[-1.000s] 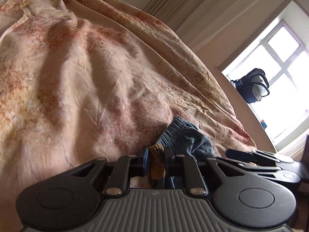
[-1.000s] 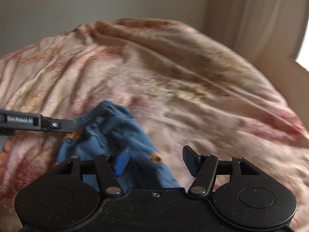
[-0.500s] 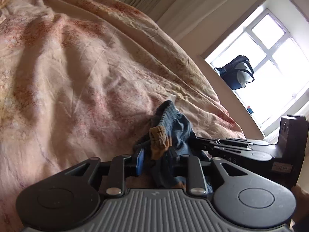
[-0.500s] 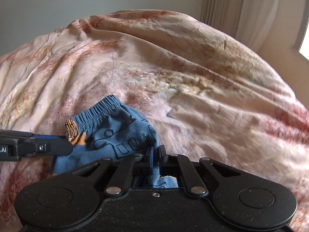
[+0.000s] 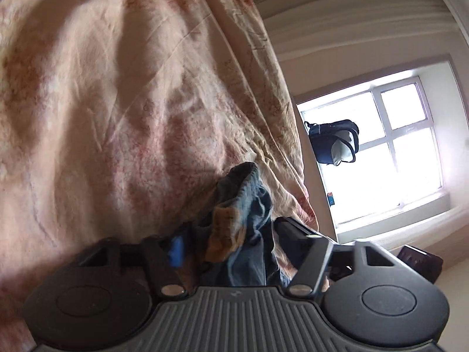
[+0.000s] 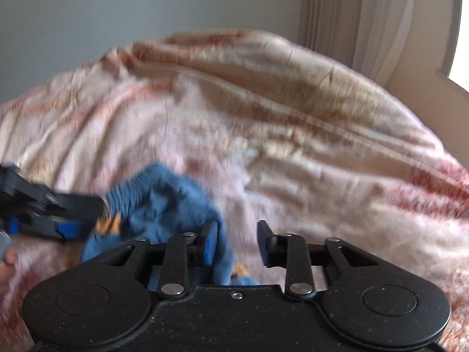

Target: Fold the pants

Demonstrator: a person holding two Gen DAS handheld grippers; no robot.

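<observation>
Small blue pants with an elastic waistband and an orange print lie bunched on the bedspread. My right gripper hovers over their near edge and its jaws are opening. Cloth brushes the left blue pad, while the right finger stands free over the bedspread. In from the left comes my left gripper, its tips at the orange patch. In the left wrist view, the pants rise loosely between the opening jaws of the left gripper, and neither pad visibly presses on them.
The pink and rust patterned bedspread fills both views. A bright window with a dark bag on its sill is to the right, and curtains hang beside it. A hand shows at the left edge.
The right gripper shut on the pants' edge half a second ago and has since spread its jaws. The left gripper has rolled and widened its jaws. The pants are more bunched.
</observation>
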